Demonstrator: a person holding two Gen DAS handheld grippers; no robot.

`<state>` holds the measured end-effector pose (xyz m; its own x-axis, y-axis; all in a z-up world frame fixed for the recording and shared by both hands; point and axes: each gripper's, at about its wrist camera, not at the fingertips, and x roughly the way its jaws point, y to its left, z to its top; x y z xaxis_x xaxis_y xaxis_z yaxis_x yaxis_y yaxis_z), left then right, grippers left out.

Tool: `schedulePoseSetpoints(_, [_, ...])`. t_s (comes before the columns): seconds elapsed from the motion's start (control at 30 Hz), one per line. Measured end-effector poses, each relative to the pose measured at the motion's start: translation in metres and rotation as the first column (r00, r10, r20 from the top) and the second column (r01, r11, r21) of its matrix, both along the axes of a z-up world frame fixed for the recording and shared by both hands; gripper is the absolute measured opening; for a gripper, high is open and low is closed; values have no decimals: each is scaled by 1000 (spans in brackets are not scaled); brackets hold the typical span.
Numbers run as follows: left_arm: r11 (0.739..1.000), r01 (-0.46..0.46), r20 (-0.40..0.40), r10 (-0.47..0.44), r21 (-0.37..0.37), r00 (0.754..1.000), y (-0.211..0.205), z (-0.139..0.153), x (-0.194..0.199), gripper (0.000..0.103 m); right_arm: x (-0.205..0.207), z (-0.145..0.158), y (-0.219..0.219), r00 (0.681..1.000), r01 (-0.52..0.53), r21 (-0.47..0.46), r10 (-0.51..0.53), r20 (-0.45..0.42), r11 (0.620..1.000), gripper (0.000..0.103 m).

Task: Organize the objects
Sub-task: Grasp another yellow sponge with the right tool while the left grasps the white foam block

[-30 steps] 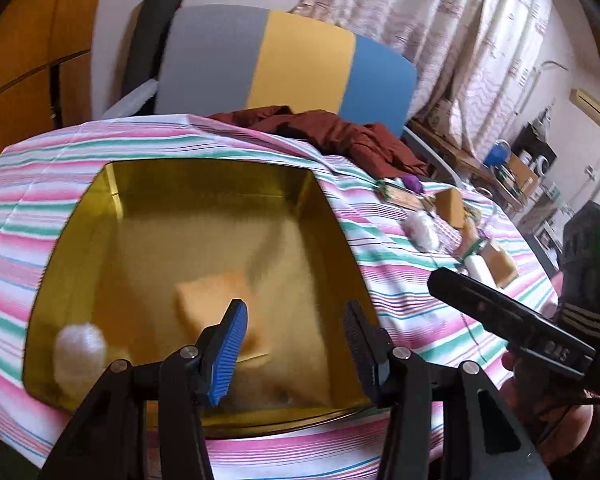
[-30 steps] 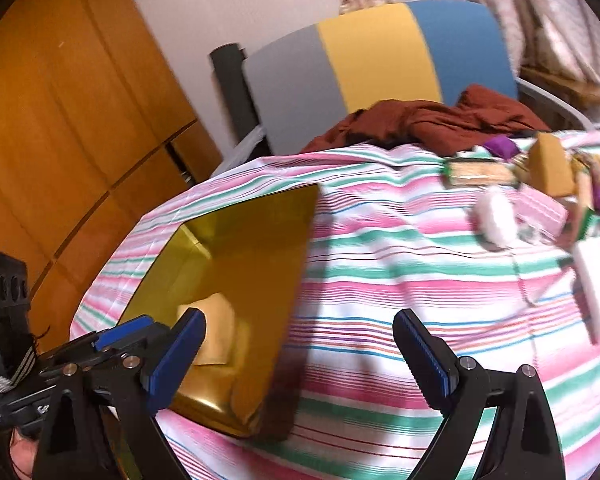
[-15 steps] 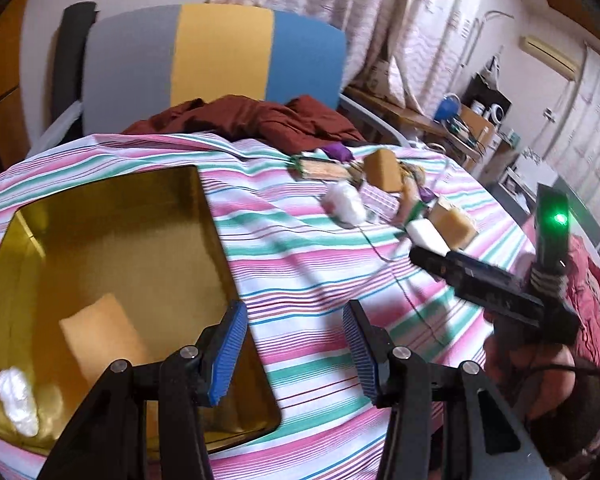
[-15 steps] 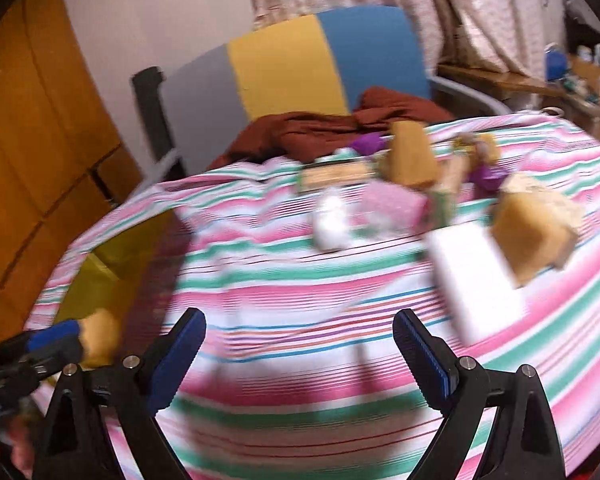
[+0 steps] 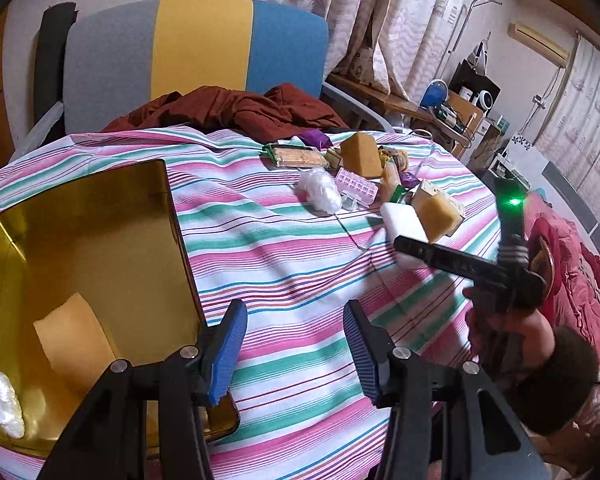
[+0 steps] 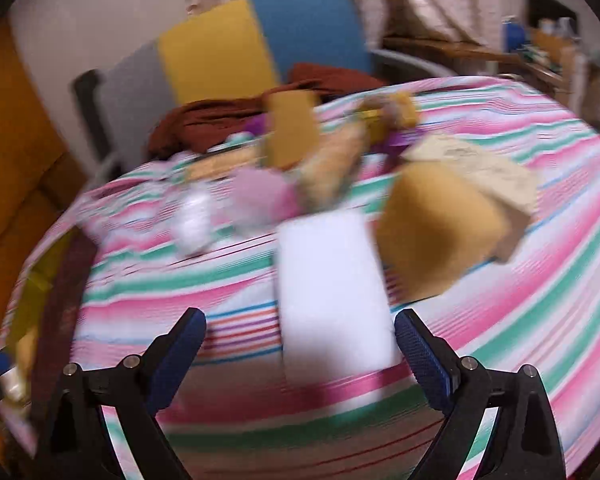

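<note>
A gold tin box (image 5: 168, 216) sits on the striped cloth at the left, holding a yellow sponge (image 5: 74, 344) and a white wad (image 5: 2, 404). My left gripper (image 5: 296, 354) hovers open and empty just right of the tin's near corner. A cluster of items lies farther right: a white block (image 5: 402, 218), a yellow sponge (image 5: 436, 214), a white wad (image 5: 320, 190), a pink box (image 5: 358, 188) and an upright sponge (image 5: 360, 154). My right gripper (image 6: 300, 354) is open, its blue pads either side of the white block (image 6: 332, 288); the view is blurred.
A grey, yellow and blue chair back (image 5: 196, 40) stands behind the table with a dark red cloth (image 5: 236, 110) heaped at the far edge. A hand (image 5: 512, 332) holds the right gripper at the table's right side. A packaged bar (image 5: 296, 156) lies by the cluster.
Both views swung right, away from the tin and toward the cluster. The right gripper moved over to the white block, which now lies between its open fingers.
</note>
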<state>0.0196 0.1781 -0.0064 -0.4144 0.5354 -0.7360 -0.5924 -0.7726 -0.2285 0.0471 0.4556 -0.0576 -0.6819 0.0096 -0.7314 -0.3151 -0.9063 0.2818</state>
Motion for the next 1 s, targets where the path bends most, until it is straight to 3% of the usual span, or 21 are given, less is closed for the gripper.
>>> schedulePoseSetpoints(0.07, [1000,2,0,-2,-4,1000,1,0,1,50,4,7,-16,997,-67,-17,66,-33,998,96])
schedulePoseSetpoints(0.13, [1000,0,-4,0,-7,1000,0,1,2,50,13,24,-23,993,-69,62,74,-87,996,95])
schedulePoseSetpoints(0.23, [1000,-5,0,5,-2,1000,-2,1,2,50,17,46,-6,988,31,163,-6,-156,986,95])
schedulePoseSetpoints(0.3, [1000,-8,5,8,2,1000,-2,1,1,50,16,55,18,981,120,179,-89,-173,976,94])
schedulePoseSetpoints(0.37, [1000,-3,15,3,6,1000,0,0,1,50,6,56,48,974,196,166,-173,-146,966,85])
schedulePoseSetpoints(0.43, [1000,3,10,-3,0,1000,2,0,2,50,-6,48,61,979,197,182,-182,-97,963,59])
schedulePoseSetpoints(0.53, [1000,12,-5,-12,-10,1000,3,2,3,50,-15,29,71,988,153,195,-155,-2,969,49])
schedulePoseSetpoints(0.7, [1000,13,14,-13,-10,1000,6,-3,-1,50,25,29,61,989,148,158,-145,-32,976,51])
schedulePoseSetpoints(0.8, [1000,22,21,-21,-13,1000,10,-5,-3,50,53,26,55,984,177,145,-178,-8,973,64])
schedulePoseSetpoints(0.87, [1000,29,24,-29,-12,999,14,-6,-2,50,77,31,54,976,217,156,-212,-47,964,67])
schedulePoseSetpoints(0.93, [999,39,27,-38,-14,999,19,-7,-2,50,88,34,55,969,239,163,-226,-97,957,87])
schedulePoseSetpoints(1.0, [998,54,23,-53,-21,998,25,-7,1,50,89,33,60,969,231,133,-216,-118,964,92])
